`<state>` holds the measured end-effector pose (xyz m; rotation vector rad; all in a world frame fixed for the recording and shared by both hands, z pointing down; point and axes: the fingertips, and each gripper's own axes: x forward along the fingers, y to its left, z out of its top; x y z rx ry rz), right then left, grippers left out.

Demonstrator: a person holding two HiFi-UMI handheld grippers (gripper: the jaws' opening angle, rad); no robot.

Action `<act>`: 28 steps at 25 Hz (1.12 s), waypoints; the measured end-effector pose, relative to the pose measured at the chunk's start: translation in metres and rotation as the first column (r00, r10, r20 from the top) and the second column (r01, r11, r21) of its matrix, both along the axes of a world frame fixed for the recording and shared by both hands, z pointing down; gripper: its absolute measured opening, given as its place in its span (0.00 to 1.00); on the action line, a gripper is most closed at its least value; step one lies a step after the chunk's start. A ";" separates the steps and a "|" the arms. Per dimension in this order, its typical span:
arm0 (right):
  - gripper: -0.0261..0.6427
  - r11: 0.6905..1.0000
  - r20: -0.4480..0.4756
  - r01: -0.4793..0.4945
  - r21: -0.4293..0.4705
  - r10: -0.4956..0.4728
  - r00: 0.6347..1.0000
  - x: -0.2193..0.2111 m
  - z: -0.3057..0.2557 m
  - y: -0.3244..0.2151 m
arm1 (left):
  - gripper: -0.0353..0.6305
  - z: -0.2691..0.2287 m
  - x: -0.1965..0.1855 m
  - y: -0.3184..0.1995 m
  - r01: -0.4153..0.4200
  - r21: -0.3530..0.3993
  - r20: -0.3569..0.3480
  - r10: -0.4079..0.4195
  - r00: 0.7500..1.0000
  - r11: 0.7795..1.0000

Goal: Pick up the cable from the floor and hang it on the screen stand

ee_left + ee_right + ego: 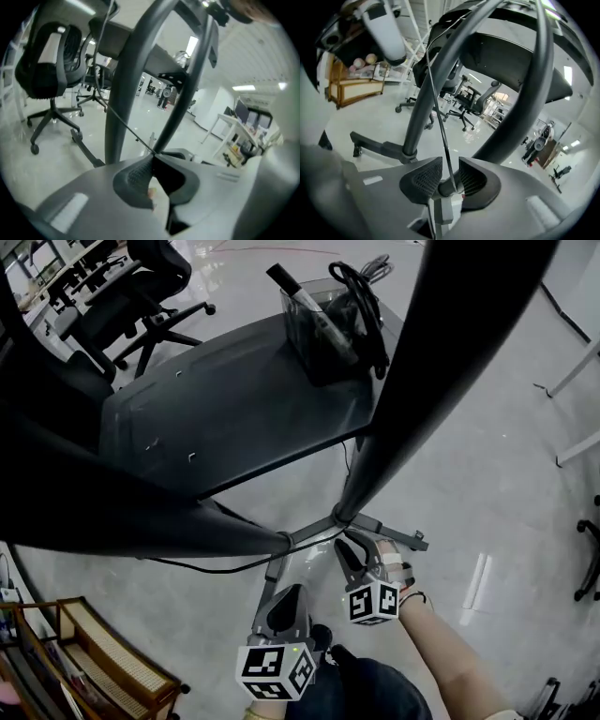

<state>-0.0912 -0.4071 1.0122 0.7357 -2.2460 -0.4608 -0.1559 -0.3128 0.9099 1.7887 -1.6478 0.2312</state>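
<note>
You're mid-lift: left gripper (152, 157) clamped on the cable (124, 126), right gripper (450, 164) gaping loosely around it, so regrip, then loop it over the stand (450, 352).

Two claws (289, 596) (359, 554), one cable (225, 570), one stand (281, 399)

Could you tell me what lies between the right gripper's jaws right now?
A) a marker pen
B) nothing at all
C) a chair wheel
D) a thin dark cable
D: in the right gripper view, a thin dark cable runs up between the parted jaws of the right gripper.
</note>
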 end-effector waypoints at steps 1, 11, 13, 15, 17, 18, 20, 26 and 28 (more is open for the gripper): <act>0.18 0.999 -0.022 0.023 0.023 -0.022 1.000 -0.002 0.007 -0.004 | 0.06 0.005 -0.006 -0.006 0.030 0.002 -0.037 -0.029 0.999 1.000; 0.07 0.994 -0.081 0.069 0.090 -0.062 0.995 -0.010 0.023 -0.015 | 0.06 0.018 -0.021 -0.016 0.037 -0.001 0.041 -0.037 0.998 0.999; 0.07 0.994 -0.077 0.058 0.091 -0.051 0.996 -0.007 0.012 -0.009 | 0.06 0.010 -0.017 -0.009 0.028 -0.010 0.055 -0.027 0.998 1.000; 0.07 0.994 -0.062 0.048 0.098 -0.042 0.997 -0.001 -0.009 -0.003 | 0.06 -0.003 -0.010 -0.002 0.022 -0.021 0.054 -0.021 0.998 1.000; 0.06 0.995 -0.028 0.020 0.094 -0.018 0.999 0.009 -0.040 0.001 | 0.06 -0.023 -0.001 0.006 0.019 -0.029 0.049 -0.018 0.999 0.999; 0.06 0.996 -0.004 0.000 0.089 0.000 1.000 0.015 -0.061 0.002 | 0.06 -0.035 0.003 0.009 0.017 -0.031 0.048 -0.016 0.999 0.999; 0.06 0.996 0.047 -0.041 0.078 0.037 0.998 0.027 -0.110 0.008 | 0.06 -0.070 0.010 0.017 0.006 -0.030 0.055 -0.005 0.998 1.000; 0.06 0.990 0.130 -0.122 0.071 0.112 0.985 0.075 -0.305 0.040 | 0.06 -0.242 0.039 0.048 -0.054 0.005 0.122 0.053 0.991 0.999; 0.06 0.989 0.156 -0.141 0.047 0.132 0.979 0.086 -0.373 0.053 | 0.06 -0.301 0.049 0.053 -0.073 0.016 0.177 0.069 0.982 0.997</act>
